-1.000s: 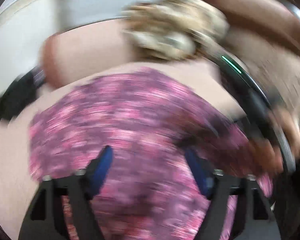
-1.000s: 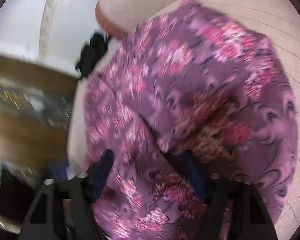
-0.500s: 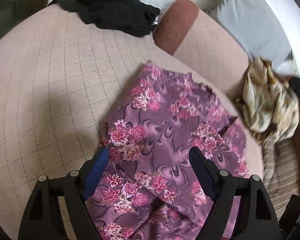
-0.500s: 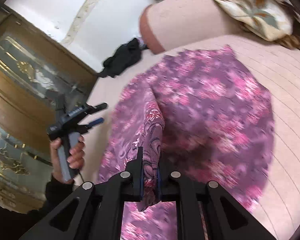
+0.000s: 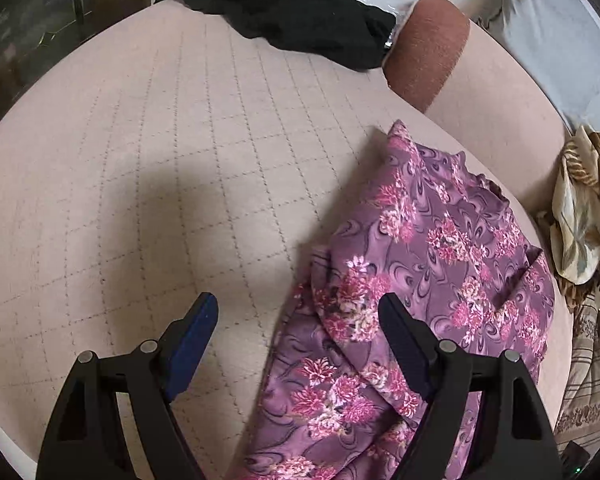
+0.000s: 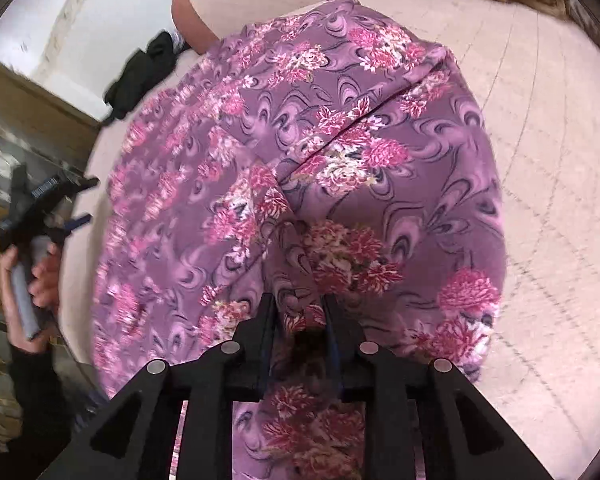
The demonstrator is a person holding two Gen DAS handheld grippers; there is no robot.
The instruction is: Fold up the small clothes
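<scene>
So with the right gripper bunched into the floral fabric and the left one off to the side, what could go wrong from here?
1. The right gripper has a bunched fold of the purple floral garment between its jaws, which are opening; the fold may slip out and undo the crease.
2. The left gripper is wide open, mostly over bare cushion; closing here might catch only the garment's edge, or nothing.
3. A diagonal ridge runs across the cloth, so pressing it flat now might set a crooked fold.
</scene>
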